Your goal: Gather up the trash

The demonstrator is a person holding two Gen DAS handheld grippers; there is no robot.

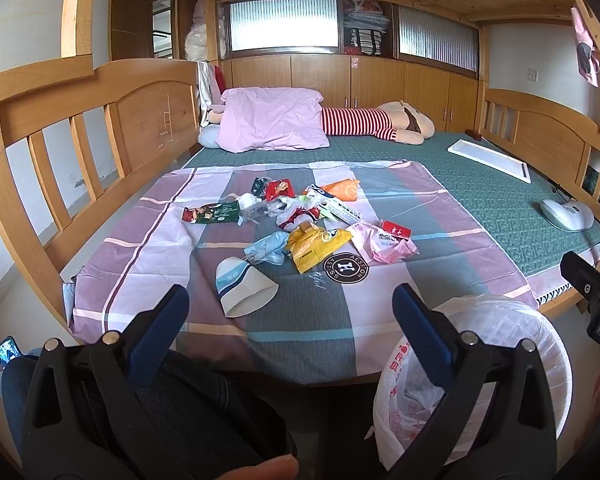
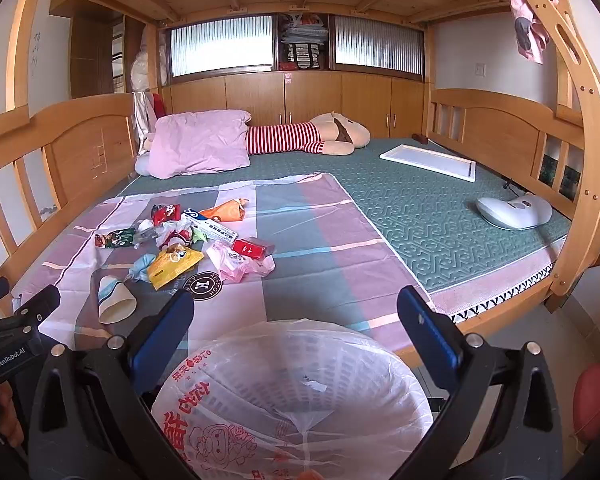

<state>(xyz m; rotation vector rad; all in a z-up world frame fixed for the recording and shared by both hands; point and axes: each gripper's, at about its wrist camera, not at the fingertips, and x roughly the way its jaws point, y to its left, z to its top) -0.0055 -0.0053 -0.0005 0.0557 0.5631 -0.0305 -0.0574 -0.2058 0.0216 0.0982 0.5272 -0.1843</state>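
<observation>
Trash pile (image 1: 300, 224): frame centre, heaped on bed sheet (image 1: 148, 248) for easy picking.
Bin (image 2: 292, 396): lower frame, bag-lined, under your R gripper (image 2: 296, 330).
Grippers: L gripper (image 1: 290, 312) & R both spread wide, empty.

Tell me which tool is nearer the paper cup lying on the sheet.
Left. The left tool is open just short of the paper cup, which lies slightly left of its centreline. The right tool, also open, hovers over the lined bin, farther right.

Glossy plastic wrappers (image 1: 300, 220) litter matt checked cloth (image 1: 160, 264) beside a wooden bedframe (image 1: 100, 112).
</observation>
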